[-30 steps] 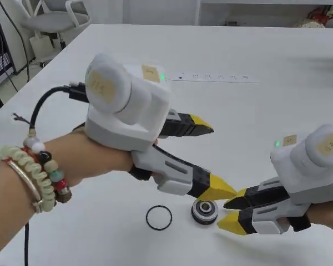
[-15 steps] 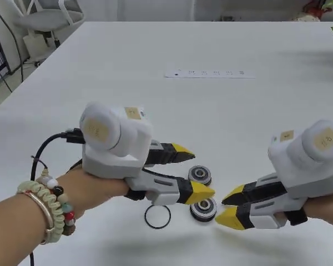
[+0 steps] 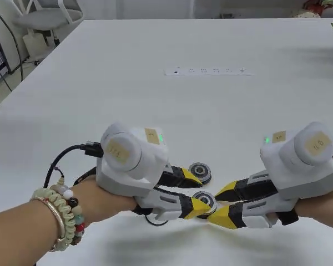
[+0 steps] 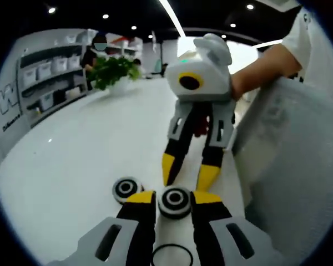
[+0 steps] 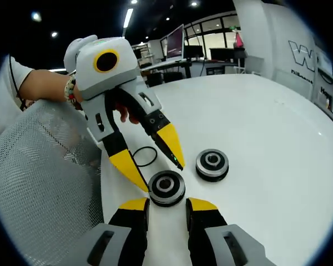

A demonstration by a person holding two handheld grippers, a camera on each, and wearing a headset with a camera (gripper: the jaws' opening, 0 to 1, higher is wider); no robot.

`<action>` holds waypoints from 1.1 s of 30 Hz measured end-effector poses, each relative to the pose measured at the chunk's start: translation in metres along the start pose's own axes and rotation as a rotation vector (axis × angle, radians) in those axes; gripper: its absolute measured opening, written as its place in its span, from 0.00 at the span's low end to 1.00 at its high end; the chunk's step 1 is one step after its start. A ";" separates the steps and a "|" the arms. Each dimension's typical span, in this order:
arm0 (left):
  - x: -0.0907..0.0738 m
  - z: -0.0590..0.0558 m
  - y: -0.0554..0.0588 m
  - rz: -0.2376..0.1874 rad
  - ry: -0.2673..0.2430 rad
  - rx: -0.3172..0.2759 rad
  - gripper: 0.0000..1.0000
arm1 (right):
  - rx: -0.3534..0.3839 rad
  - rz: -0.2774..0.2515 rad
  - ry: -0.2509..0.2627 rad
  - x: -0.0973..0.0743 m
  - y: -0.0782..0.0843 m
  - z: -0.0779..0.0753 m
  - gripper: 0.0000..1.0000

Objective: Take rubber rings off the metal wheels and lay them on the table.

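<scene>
Left claw (image 4: 173, 198) lies low over the white surface (image 3: 155, 100), its two yellow-tipped jaws set either side of the near wheel (image 4: 175, 204), which lies flat; the tips sit right at its rim, but whether they press on it or merely flank it I cannot tell. Facing it from the opposite side is the right claw (image 5: 169, 205), jaws parted to a moderate gap with nothing between them; its tips are just short of the same wheel — near, not touching as far as the right gripper view shows. In the head view the two pairs of tips nearly meet over that wheel. The far wheel (image 5: 212, 164) lies flat just beside the near one, close to the left claw's outer jaw yet apart from it; each wheel shows a dark outer band round a metal hub. One loose rubber ring (image 5: 145, 156) lies flat on the surface under the left claw's jaws — clear of both wheels. Strings of beads (image 3: 64, 213) circle the left wrist; farther back on the surface lies a white power strip (image 3: 208, 71).
</scene>
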State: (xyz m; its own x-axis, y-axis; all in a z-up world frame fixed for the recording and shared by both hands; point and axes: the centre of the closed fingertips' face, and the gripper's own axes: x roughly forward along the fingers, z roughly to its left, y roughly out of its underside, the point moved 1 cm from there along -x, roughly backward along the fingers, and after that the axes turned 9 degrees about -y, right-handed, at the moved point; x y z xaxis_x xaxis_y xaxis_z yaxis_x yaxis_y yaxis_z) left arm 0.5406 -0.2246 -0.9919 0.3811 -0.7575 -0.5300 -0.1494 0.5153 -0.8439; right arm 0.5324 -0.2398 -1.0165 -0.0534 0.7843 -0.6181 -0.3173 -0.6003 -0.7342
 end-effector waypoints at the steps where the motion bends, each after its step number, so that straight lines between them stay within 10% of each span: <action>1: 0.001 0.001 0.001 0.004 -0.005 -0.002 0.24 | -0.005 0.003 -0.001 0.000 0.000 0.000 0.22; 16: 0.003 0.003 0.007 0.021 -0.032 -0.007 0.20 | -0.159 0.102 0.071 -0.002 0.002 -0.007 0.00; 26: 0.001 0.002 0.008 0.021 -0.035 0.027 0.20 | 0.174 0.011 0.053 -0.006 0.004 -0.010 0.00; 33: 0.001 0.003 0.008 0.021 -0.043 0.033 0.20 | 0.404 -0.167 -0.013 -0.014 -0.009 -0.012 0.00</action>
State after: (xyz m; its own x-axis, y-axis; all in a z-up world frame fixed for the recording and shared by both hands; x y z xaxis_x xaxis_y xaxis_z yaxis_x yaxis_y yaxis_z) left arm 0.5427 -0.2199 -0.9988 0.4174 -0.7287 -0.5429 -0.1277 0.5445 -0.8290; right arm 0.5473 -0.2469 -1.0049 0.0186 0.8689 -0.4947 -0.6671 -0.3578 -0.6534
